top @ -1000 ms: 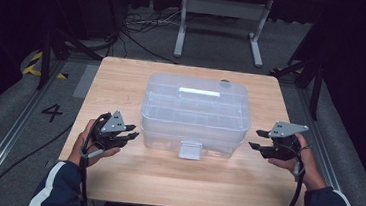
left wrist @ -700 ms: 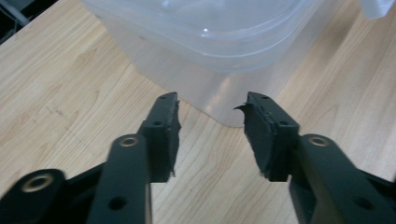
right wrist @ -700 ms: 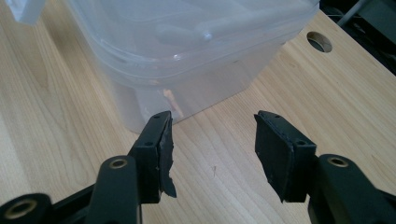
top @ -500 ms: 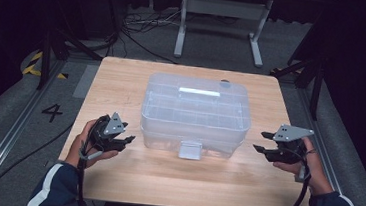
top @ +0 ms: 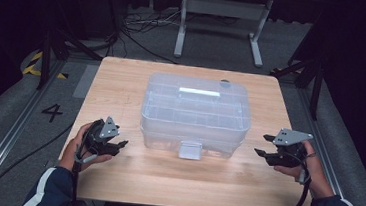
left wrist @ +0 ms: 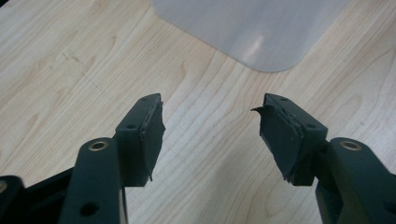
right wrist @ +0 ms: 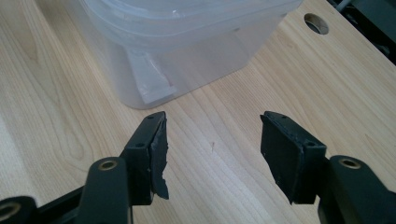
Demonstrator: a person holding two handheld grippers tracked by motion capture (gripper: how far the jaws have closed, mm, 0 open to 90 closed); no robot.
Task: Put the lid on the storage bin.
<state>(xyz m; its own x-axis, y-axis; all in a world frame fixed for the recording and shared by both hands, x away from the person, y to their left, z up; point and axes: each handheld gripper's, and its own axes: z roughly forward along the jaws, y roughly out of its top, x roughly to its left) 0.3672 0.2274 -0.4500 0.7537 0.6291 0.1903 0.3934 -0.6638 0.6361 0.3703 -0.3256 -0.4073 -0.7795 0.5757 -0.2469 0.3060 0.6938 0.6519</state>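
Observation:
A clear plastic storage box (top: 195, 111) with a lid and a front latch (top: 190, 150) stands in the middle of the wooden table (top: 122, 82). My left gripper (top: 121, 147) hovers low over the table to the box's left, open; its jaws have just been opening, with nothing between them (left wrist: 210, 135). A corner of the box (left wrist: 261, 32) lies ahead of it. My right gripper (top: 262, 146) is right of the box, open, its jaws also just widened and empty (right wrist: 212, 140). The box (right wrist: 177, 46) sits just beyond its fingertips.
A round hole (right wrist: 316, 23) is cut in the tabletop near the box's far corner. A metal stand (top: 218, 21) and cables (top: 132, 28) lie on the floor behind the table. A floor mark "4" (top: 52, 112) is at the left.
My left gripper has dropped lower toward the table and its jaws have spread. The right gripper's jaws have widened a little; that hand stayed in place.

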